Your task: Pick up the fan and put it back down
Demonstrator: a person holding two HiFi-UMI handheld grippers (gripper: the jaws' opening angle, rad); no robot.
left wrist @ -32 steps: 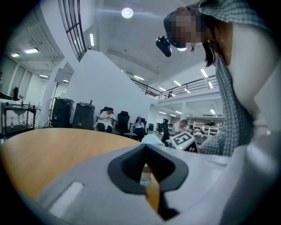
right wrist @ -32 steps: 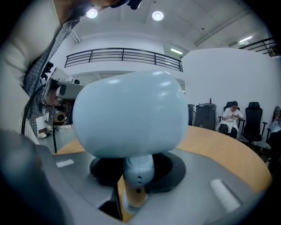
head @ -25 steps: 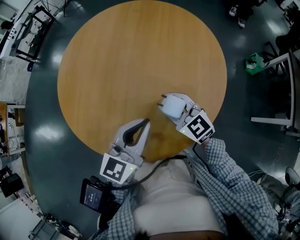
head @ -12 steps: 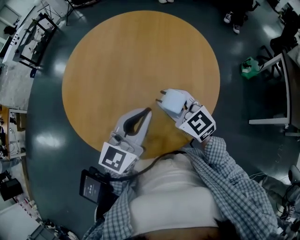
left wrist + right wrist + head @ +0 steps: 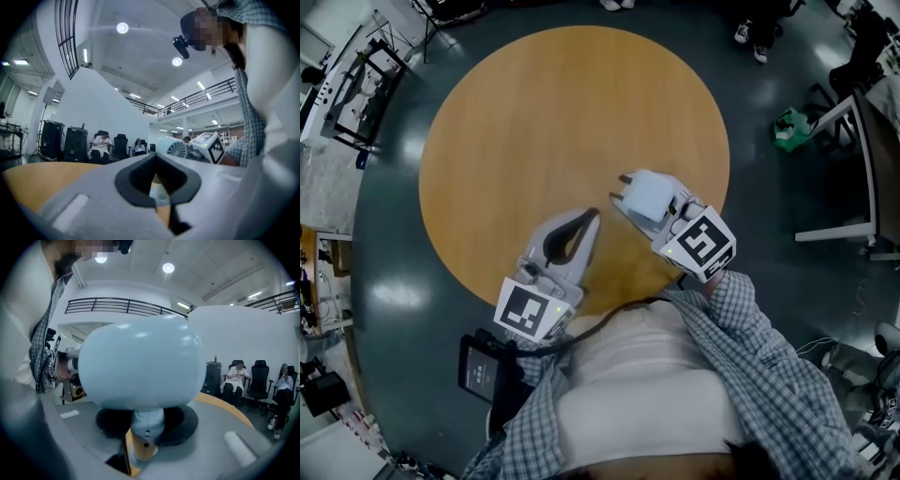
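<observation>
Our right hand-held gripper (image 5: 626, 192) pinches the pale blue fan (image 5: 649, 194) by its stem, apparently just above the round wooden desk (image 5: 534, 112); our left hand-held gripper (image 5: 592, 217) is pressed together, empty.

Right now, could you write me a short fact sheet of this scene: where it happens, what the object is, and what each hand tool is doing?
Setting: round wooden table, with a person standing at its near edge
Object: small pale fan
Right gripper: fingers closed on the fan's stem
Left gripper: fingers together, nothing between them
Fan's place: over the near right part of the table
Fan touching the table: cannot tell
Background: seated people by the far wall
</observation>
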